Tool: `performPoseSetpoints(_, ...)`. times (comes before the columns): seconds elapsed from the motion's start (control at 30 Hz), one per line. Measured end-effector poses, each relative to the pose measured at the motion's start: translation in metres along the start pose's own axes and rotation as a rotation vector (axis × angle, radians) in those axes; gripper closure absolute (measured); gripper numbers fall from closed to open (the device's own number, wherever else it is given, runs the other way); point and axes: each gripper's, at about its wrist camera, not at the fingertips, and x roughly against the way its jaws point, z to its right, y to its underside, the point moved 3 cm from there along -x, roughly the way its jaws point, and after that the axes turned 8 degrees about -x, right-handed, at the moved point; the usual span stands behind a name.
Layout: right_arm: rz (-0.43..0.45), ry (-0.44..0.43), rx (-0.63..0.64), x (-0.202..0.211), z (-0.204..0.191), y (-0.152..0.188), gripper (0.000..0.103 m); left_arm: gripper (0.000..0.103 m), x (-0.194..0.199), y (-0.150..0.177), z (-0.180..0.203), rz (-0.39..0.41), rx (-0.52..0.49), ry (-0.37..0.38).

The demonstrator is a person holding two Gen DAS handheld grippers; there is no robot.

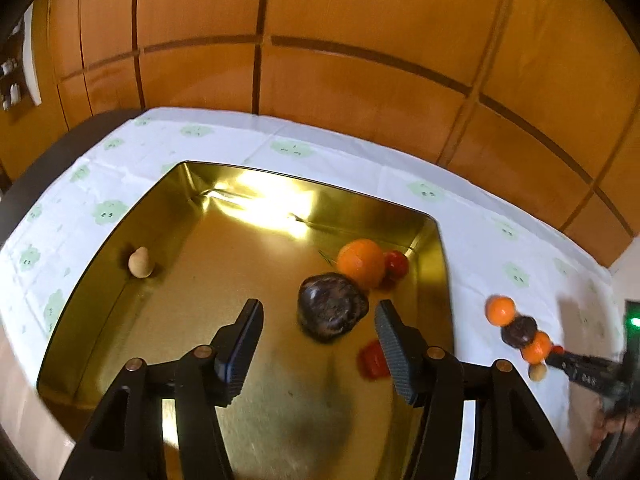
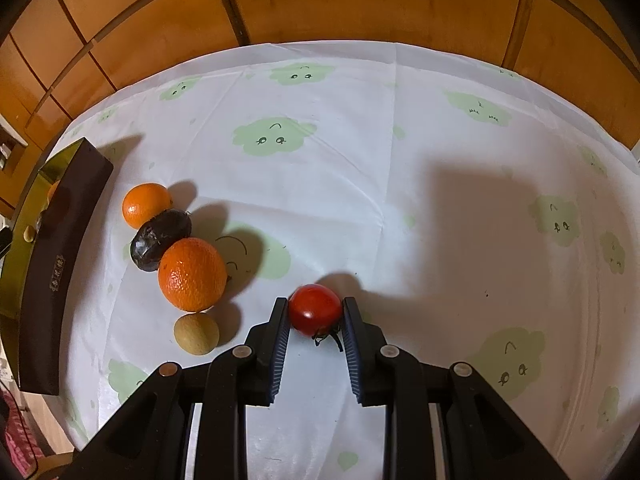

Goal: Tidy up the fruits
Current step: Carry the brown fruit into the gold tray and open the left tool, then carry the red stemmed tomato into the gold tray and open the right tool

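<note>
The right gripper (image 2: 315,316) has its jaws closed on a tomato (image 2: 315,309), pinching it at its sides just above the cloth (image 2: 360,168). The left gripper (image 1: 318,344) hangs over the gold tin (image 1: 100,312) with jaws partly open and nothing between them; a dark fruit (image 1: 331,306) lies just beyond the tips.

In the tin there are also an orange (image 1: 361,262), a second tomato (image 1: 396,264) touching it, a red piece (image 1: 374,360) by the right finger, and a small tan fruit (image 1: 141,263) at the far wall. On the worktop beside the tin lie two oranges (image 2: 192,274), a dark fruit (image 2: 160,240) and a tan one (image 2: 196,333), all in a row.

Risks, as I judge them: the tomato is smooth and soft, so a hard squeeze could split it and a loose one let it roll. Swinging it toward the tin could clip the row of fruit or the tin's rim.
</note>
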Motion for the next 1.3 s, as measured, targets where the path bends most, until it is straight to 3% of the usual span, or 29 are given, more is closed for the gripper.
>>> performPoseSetpoints(0.33, 0.010, 0.010, 0.016, -0.001, -0.002, 0.001, 0.077, 0.043, 0.035, 0.025, 0.009, 0.038, -0.058, -0.008)
performPoseSetpoints(0.97, 0.028, 0.045, 0.035, 0.000, -0.005, 0.005, 0.077, 0.042, 0.051, 0.037, 0.010, 0.048, -0.066, 0.001)
performPoseSetpoints(1.3, -0.033, 0.050, -0.002, 0.008, 0.002, 0.008, 0.077, 0.041, 0.048, 0.044, -0.007, 0.033, -0.026, -0.007)
